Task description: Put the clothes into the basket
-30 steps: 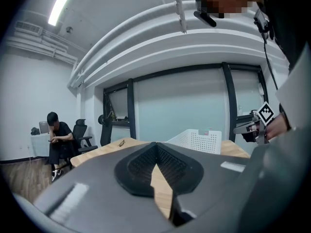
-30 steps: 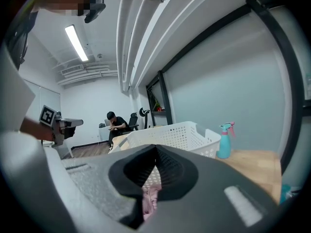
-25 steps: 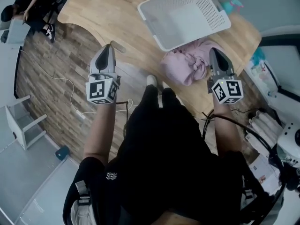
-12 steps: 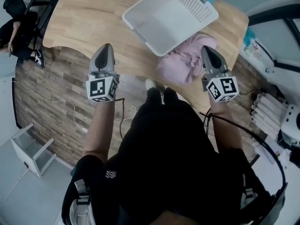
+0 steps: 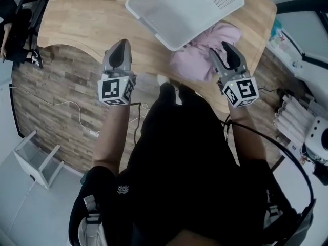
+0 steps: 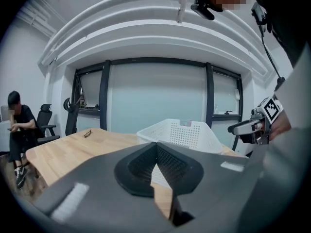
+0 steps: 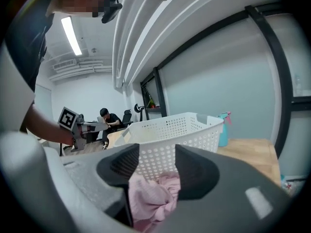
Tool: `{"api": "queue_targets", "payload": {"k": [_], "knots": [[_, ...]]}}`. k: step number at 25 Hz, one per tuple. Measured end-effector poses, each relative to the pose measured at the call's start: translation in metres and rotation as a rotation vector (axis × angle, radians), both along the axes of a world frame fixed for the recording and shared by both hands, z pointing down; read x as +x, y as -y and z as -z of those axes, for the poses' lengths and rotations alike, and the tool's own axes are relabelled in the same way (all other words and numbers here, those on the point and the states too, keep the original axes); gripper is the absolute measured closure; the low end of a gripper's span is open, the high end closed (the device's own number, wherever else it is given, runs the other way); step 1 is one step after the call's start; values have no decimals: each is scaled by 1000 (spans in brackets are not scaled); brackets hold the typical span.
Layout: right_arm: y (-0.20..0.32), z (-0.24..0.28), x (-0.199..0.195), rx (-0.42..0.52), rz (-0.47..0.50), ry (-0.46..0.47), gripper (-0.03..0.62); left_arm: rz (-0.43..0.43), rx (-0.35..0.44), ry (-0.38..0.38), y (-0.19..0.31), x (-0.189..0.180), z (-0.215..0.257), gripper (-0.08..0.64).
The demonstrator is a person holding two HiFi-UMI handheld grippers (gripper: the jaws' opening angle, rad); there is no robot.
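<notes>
basket [image 5: 179, 9] = white perforated plastic, matt. clothes [image 5: 205, 53] = soft pink cloth, crumpled. table [image 5: 77, 19] = light matt wood, visible grain.

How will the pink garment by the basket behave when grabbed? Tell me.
Probably floppy: the pink garment lies crumpled in soft folds, so it would sag and trail from one pinch. Seemingly light cloth; a push should bunch it rather than slide it whole.

wooden table [image 5: 77, 19], teal bottle [image 7: 222, 130], white stool [image 5: 38, 160]
</notes>
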State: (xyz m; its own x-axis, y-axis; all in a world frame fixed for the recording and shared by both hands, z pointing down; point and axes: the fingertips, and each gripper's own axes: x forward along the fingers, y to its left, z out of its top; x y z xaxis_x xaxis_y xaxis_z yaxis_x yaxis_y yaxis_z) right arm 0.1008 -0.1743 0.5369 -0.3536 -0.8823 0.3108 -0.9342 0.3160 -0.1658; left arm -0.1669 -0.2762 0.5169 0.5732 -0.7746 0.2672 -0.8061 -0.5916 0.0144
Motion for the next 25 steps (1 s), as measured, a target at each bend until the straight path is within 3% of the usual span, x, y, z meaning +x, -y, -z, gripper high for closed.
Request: {"api": "queue_targets", "payload": {"k": [5, 7, 17, 25], "knots": [[-11, -18, -20, -30, 91, 11, 214, -6, -29, -4, -8, 3, -13, 554], [-15, -25, -26, -44, 119, 10, 187, -11, -40, -5, -12, 5, -17, 554], [-22, -70, -55, -158, 207, 6, 134, -33, -72, 29, -26, 6, -41, 554], [-20, -116, -59, -239, 211, -122, 135, -20, -79, 39, -27, 4, -49, 552]]}}
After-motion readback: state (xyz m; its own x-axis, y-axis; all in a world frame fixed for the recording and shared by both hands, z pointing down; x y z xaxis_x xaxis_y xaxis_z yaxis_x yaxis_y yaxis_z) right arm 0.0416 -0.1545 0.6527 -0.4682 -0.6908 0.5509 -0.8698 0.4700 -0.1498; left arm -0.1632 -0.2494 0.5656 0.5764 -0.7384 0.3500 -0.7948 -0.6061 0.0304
